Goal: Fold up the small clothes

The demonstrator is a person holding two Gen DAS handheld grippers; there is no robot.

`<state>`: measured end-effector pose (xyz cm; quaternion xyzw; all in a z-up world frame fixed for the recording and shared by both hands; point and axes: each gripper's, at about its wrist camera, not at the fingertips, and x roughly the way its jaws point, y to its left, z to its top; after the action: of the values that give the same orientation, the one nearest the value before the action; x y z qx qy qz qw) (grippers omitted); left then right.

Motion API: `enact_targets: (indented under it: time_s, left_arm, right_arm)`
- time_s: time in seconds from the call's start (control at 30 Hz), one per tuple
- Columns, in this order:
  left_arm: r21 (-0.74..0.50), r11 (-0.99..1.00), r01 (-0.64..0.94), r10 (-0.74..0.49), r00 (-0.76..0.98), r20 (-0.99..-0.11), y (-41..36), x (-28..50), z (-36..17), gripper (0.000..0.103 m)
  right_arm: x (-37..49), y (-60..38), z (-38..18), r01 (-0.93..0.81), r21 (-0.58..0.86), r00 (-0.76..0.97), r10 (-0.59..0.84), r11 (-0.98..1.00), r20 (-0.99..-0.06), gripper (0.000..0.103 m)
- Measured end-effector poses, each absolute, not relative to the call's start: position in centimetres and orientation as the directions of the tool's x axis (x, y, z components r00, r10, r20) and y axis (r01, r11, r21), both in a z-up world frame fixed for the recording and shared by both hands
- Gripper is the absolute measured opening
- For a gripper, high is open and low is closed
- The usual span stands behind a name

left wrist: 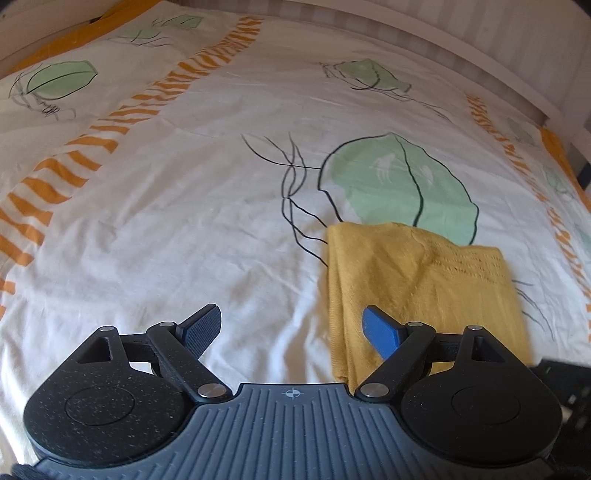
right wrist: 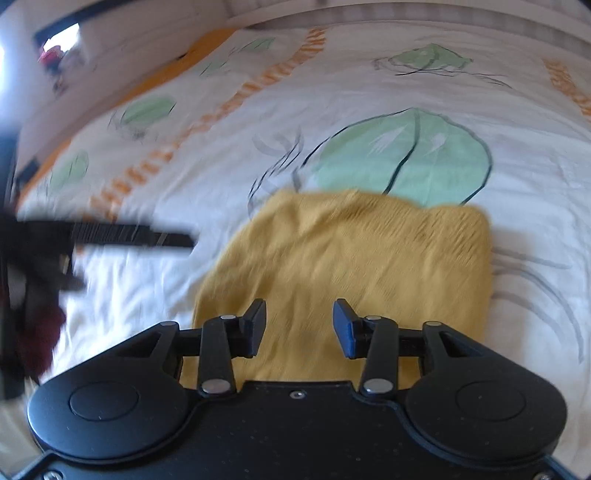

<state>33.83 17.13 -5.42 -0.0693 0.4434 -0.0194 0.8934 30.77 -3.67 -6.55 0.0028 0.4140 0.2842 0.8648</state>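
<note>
Ahead of the tongs spreads a white duvet cover [left wrist: 184,221] printed with green leaves [left wrist: 402,184] and orange stripes [left wrist: 110,125]; beyond it a pale striped headboard [left wrist: 406,33], daylit.

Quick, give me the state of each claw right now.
Left claw: open, holding nothing.
Right claw: open, empty, above the yellow garment.

Motion-blurred left hand-held gripper [right wrist: 173,240]

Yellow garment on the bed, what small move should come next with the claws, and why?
Probably draw both claws back. The yellow garment already lies as a compact folded rectangle on the bedspread, and the left claw and right claw are both open, holding nothing.
</note>
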Motion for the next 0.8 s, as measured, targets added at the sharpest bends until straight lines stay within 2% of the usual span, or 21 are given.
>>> enact_targets:
  time_s: [0.2, 0.3, 0.5, 0.63, 0.8]
  left_arm:
    - [-0.111, 0.994, 0.015, -0.099, 0.585, -0.805, 15.9, 33.8, -6.4, 0.083]
    - [-0.119, 0.993, 0.017, -0.107, 0.576, -0.810, 15.7, 33.7, -6.6, 0.083]
    - [-0.197, 0.980, 0.010, -0.169, 0.558, -0.813, 15.9, 32.7, -6.9, 0.083]
    - [-0.248, 0.969, 0.015, -0.217, 0.538, -0.815, 16.0, 31.6, -7.6, 0.083]
    - [-0.298, 0.954, 0.028, -0.271, 0.498, -0.824, 16.0, 30.3, -9.0, 0.083]
  right_arm:
    - [24.9, -0.9, -8.5, -0.618, 0.078, 0.520, 0.482, 0.782, -0.706, 0.059]
    - [23.6, -0.7, -8.1, -0.659, 0.060, 0.517, 0.510, 0.749, -0.688, 0.063]
    - [23.1, -3.4, -6.4, -0.643, 0.092, 0.560, 0.549, 0.760, -0.621, 0.079]
    - [24.4, -6.5, -5.6, -0.582, 0.171, 0.580, 0.553, 0.795, -0.599, 0.092]
    - [26.9, -11.1, -5.1, -0.466, 0.278, 0.605, 0.532, 0.840, -0.592, 0.094]
